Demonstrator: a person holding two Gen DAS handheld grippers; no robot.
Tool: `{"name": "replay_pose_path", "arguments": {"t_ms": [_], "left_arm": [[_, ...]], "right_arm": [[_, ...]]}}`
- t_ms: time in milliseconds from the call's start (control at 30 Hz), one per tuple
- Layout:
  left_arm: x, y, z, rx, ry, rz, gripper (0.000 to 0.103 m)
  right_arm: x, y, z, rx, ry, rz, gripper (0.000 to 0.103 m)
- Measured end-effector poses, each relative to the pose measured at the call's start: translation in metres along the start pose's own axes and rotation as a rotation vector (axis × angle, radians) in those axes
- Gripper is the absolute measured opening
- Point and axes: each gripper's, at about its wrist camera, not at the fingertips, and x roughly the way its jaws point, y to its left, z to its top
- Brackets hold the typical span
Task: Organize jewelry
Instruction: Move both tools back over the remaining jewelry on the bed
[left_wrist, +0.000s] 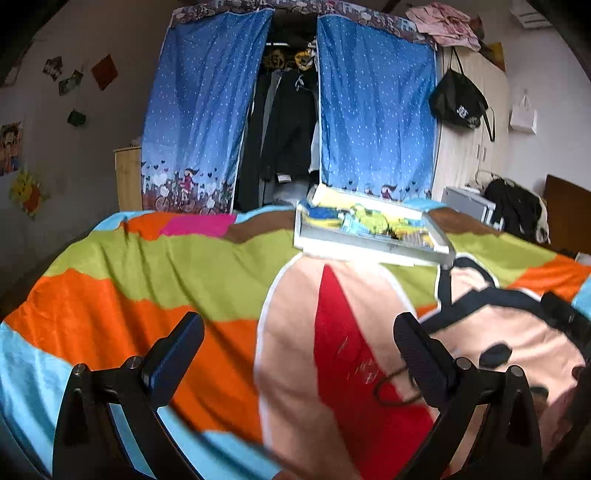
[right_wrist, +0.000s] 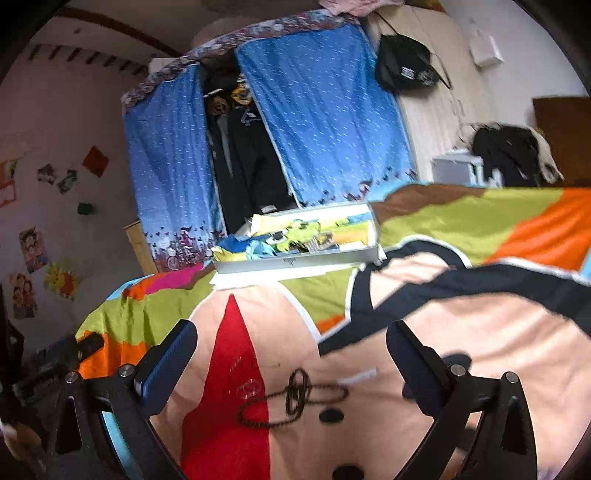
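The left gripper (left_wrist: 299, 332) hangs over the bedspread (left_wrist: 122, 273) with fingers spread wide, holding nothing; the right gripper (right_wrist: 291, 339) likewise gapes empty above a dark beaded necklace (right_wrist: 291, 400) lying on the bed; the white tray (right_wrist: 295, 258) sits farther back, well apart.

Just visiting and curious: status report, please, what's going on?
Both tools open, empty: left, right. Beaded necklace loose on the blanket, below right tool. Tray beyond. Nothing in the way.
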Motion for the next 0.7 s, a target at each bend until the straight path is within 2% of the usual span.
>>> {"name": "replay_pose_path", "arguments": {"t_ms": [133,233,300,433,567,700], "left_arm": [[0.001,0.002,-0.020,0.010,0.118,-0.006,0.100],[0.012,-0.001,-0.033,0.026,0.243,-0.016,0.100],[0.018,-0.002,-0.039,0.021,0.297,-0.038,0.100],[0.024,-0.002,-0.044,0.012,0.336,-0.039,0.100],[0.034,-0.002,-0.048,0.004,0.385,-0.046,0.100],[0.044,-0.001,-0.052,-0.001,0.429,-0.052,0.100]], "right_arm": [[-0.004,0.004,-0.017,0.017,0.072,-0.040,0.103],[-0.001,0.016,-0.022,-0.039,0.114,-0.065,0.103],[0.003,0.021,-0.025,-0.070,0.135,-0.076,0.103],[0.017,0.023,-0.031,-0.094,0.210,-0.089,0.103],[0.039,0.014,-0.039,-0.058,0.329,-0.081,0.103],[0.052,0.005,-0.043,-0.009,0.398,-0.071,0.103]]}}
